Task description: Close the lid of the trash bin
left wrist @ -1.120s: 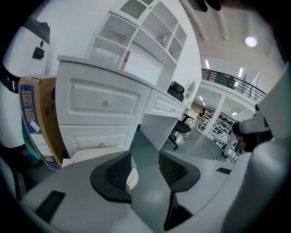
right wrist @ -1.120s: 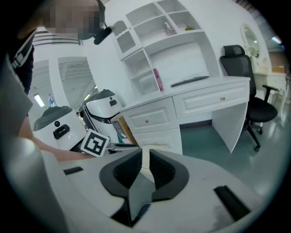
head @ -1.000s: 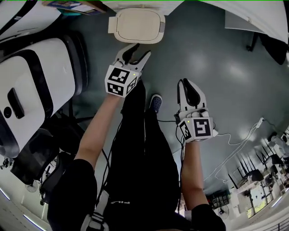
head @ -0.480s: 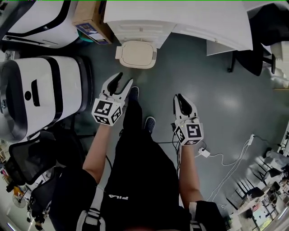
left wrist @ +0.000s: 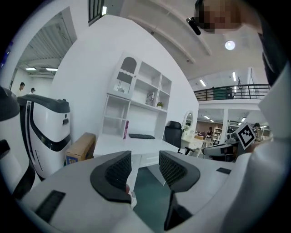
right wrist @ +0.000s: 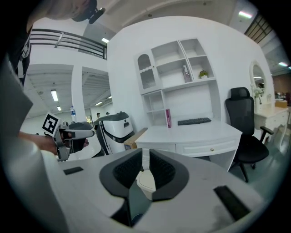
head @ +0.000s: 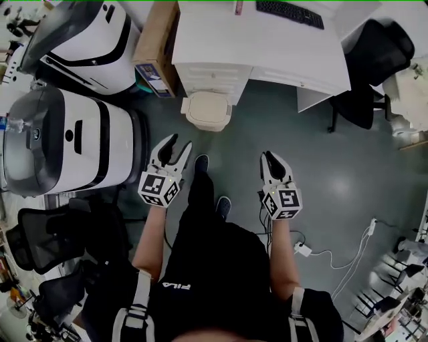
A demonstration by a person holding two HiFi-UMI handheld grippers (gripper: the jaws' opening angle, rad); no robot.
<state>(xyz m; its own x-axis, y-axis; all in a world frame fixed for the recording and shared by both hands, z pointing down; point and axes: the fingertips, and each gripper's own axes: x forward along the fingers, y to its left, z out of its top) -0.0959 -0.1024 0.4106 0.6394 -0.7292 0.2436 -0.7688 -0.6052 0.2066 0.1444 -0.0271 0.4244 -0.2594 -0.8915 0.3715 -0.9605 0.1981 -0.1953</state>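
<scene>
Trash bin [head: 208,125] on the grey floor [head: 321,174], hard against the drawer front of the white desk [head: 267,43]. Cream lid [head: 208,107] lying flat on top of the bin, shut.

Keyboard [head: 289,13] on the desk, near its far edge. Brown cardboard box [head: 155,40] at the desk's left end, black office chair [head: 371,67] at its right end. Large white-and-black machine [head: 73,143] to the left of the bin, with another like it behind.

Left tongs [head: 177,143] held out in front of the body, short of the bin and not touching it. Spread wide, nothing between them; in the left gripper view, only floor and the desk's edge in the gap.

Right tongs [head: 271,159] off to the right, about level with the left, well apart from the bin. Pressed all but together, pinching nothing. In the right gripper view, just a narrow slit between the pads, and through it the cream lid farther off on the floor, below the desk drawers.

Dark shoe [head: 200,162] on the floor between the two tongs, a second one a little behind it. White cable [head: 334,257] trailing over the floor at the right.
</scene>
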